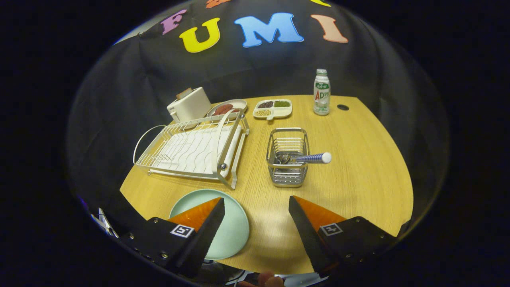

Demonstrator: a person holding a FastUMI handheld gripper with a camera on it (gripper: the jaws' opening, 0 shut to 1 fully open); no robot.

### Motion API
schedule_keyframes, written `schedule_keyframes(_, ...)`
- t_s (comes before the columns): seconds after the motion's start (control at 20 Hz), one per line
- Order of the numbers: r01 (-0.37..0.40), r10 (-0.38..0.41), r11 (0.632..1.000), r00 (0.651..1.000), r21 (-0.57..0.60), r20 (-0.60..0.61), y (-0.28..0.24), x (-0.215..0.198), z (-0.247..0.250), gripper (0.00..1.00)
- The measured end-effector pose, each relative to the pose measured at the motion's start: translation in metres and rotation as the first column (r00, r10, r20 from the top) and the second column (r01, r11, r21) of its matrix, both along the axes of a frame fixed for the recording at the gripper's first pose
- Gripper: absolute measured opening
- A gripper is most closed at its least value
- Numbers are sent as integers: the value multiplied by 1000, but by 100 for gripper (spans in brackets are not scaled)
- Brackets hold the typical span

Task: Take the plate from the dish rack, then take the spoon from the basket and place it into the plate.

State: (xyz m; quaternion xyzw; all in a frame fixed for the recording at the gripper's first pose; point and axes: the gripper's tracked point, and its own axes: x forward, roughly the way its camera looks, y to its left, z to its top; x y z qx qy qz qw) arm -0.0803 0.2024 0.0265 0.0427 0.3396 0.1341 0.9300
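A pale green plate (233, 223) lies flat on the wooden table (358, 167), partly under my left finger. The gripper (257, 207) hovers open above the table's near edge, nothing between its fingers. Beyond the fingers stands a metal wire basket (287, 157). A spoon (312, 158) rests in it, its blue-striped handle with a white end sticking out over the right rim. Left of the basket sits the white dish rack (191, 149), with no plate in it.
A white toaster (189, 104) stands behind the rack. Beside it are a plate of food (226, 107) and a divided snack tray (273, 108). A small bottle (321, 92) stands at the far right, near a hole (342, 107) in the table.
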Motion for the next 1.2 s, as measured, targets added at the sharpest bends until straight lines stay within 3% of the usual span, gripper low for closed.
schedule_keyframes(0.25,34,-43,999,974,42,221,-15,11,36,100)
schedule_keyframes(0.5,111,-104,994,857,17,505,-56,27,75,99)
schedule_keyframes(0.95,127,-118,991,770,31,627,-70,74,59,99)
schedule_keyframes(1.2,127,-120,991,770,33,627,-65,94,32,95)
